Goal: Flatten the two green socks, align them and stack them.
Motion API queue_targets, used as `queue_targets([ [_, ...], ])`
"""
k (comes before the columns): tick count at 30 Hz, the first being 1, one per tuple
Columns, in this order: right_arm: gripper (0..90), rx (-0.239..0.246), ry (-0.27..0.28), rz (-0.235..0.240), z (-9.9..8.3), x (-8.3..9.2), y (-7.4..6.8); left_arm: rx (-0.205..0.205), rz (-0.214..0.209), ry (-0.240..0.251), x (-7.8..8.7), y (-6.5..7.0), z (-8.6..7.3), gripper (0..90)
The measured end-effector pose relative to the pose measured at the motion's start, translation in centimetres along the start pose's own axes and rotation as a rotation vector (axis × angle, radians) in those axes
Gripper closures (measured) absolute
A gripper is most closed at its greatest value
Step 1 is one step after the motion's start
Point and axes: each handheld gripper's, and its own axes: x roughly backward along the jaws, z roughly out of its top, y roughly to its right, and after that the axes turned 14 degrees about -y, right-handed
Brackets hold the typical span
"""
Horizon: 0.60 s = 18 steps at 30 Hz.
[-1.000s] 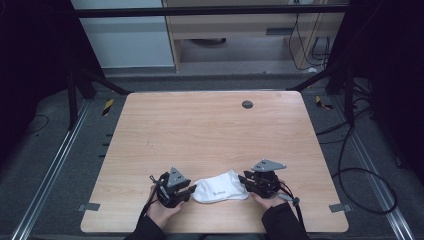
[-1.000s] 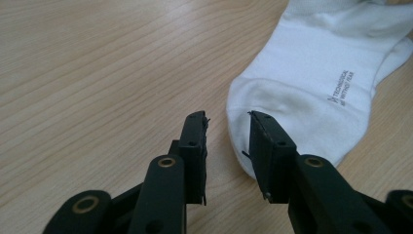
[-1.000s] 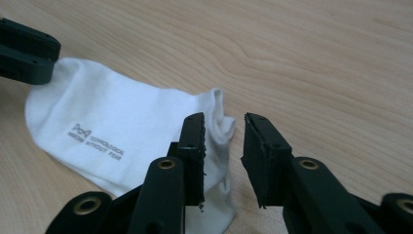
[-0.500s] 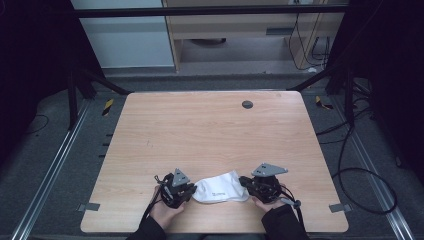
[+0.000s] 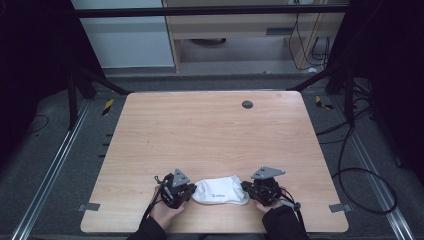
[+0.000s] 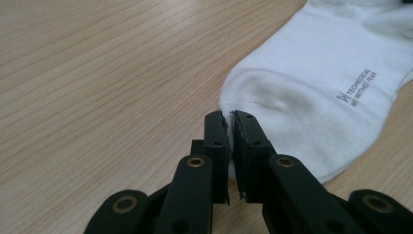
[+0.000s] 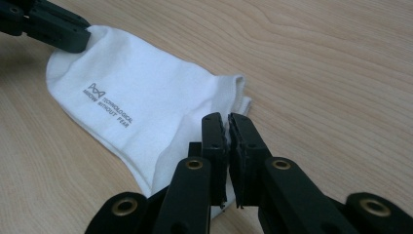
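High view: white sock (image 5: 221, 190) flat at near table (image 5: 210, 135) edge, between 2 grippers; left gripper (image 5: 186, 190) at its left end, right gripper (image 5: 249, 189) at its right. Jaw contact too small to read.

Left gripper view: left gripper (image 6: 229, 117) jaws just closed, pinching thin fold at toe. Bite shallow; fabric may slip on lift.

Right gripper view: right gripper (image 7: 228, 120) clamped on cuff edge; layers caught unclear, sock's near edge hidden behind jaws.

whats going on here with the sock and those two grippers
A person at a wooden table holds a gripper in each hand. The left gripper has just closed on one end of a white sock; the right gripper has just closed on the other end. The sock lies flat near the table's front edge, pinched at both ends and not yet lifted.
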Motion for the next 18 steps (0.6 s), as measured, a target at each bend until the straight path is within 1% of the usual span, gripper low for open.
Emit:
queue_targets([
  [1,84.0,-0.002,-0.001,0.000,0.0,0.0,0.0,0.001,0.000,0.001,0.0,0.0,0.0,83.5],
  [3,76.4,0.007,0.000,-0.010,-0.1,0.0,0.0,-0.002,0.000,0.006,0.1,0.0,-0.1,82.2],
  [4,75.4,0.006,0.010,-0.019,-0.2,0.3,-0.1,-0.002,0.004,0.007,0.1,0.0,-0.1,81.6],
  [7,73.1,-0.002,0.059,-0.013,-0.3,1.2,-0.2,-0.003,0.003,0.008,0.1,0.0,-0.1,80.8],
  [10,72.9,0.010,0.106,-0.002,-0.7,2.2,-0.9,-0.003,0.002,0.013,0.2,0.1,-0.1,79.9],
  [14,75.2,0.033,0.113,0.021,-1.1,2.3,-1.9,-0.007,0.007,0.014,0.3,0.2,-0.2,78.9],
  [18,75.4,0.059,0.081,0.050,-1.0,1.2,-2.8,-0.008,0.005,0.011,0.2,0.2,-0.2,78.5],
])
